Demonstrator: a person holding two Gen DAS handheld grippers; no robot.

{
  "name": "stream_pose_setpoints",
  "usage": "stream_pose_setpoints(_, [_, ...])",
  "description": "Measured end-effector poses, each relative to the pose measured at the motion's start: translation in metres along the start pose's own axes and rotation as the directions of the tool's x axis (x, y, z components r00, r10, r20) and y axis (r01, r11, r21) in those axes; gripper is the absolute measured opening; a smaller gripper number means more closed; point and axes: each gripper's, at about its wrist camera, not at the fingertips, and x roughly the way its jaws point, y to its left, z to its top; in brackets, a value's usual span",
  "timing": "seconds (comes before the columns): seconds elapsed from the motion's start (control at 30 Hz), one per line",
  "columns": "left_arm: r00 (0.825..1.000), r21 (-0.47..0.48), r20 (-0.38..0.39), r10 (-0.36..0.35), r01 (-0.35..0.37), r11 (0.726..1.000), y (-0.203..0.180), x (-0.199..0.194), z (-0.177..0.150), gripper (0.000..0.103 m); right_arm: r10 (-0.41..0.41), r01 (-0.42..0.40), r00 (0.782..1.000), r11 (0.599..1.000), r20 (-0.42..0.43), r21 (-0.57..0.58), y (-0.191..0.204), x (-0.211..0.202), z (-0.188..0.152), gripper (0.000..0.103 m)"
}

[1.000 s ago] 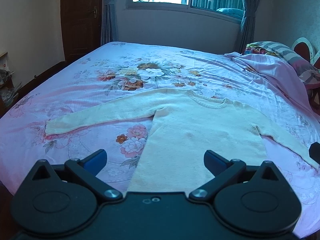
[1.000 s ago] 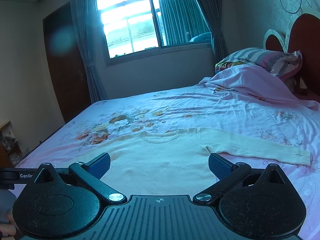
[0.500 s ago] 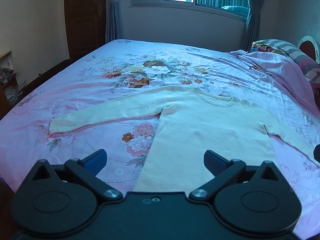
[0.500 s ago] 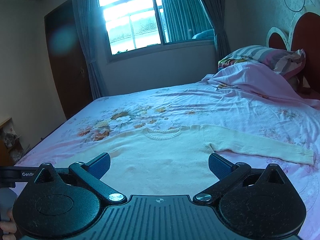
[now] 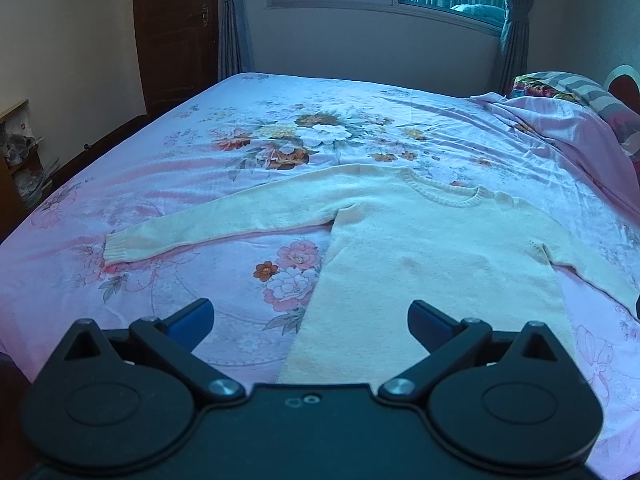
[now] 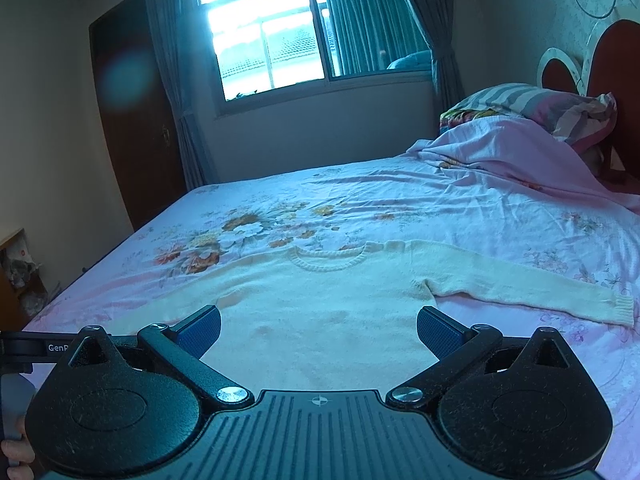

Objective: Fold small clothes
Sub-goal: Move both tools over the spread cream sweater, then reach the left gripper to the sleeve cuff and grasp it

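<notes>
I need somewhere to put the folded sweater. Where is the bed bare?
The floral sheet is bare between the sweater and the window-side edge, and also below the left sleeve. Near the headboard it is crowded: a rumpled pink blanket and pillows.

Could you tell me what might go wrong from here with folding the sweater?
The sweater lies flat with both sleeves spread wide, and both grippers, left and right, are open above its hem. A pinch might also catch the loose floral sheet under the knit. The right cuff lies far out to the side, so folding that sleeve in could drag the body crooked.
</notes>
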Motion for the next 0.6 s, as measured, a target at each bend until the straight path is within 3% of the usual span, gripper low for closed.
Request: stream_pose_setpoints(0.6, [0.995,0.021,-0.049,0.083,-0.082,0.996,0.017,0.031,0.000,0.101,0.012,-0.013,0.999,1.000,-0.041,-0.019,0.006,0.031,-0.005,0.103])
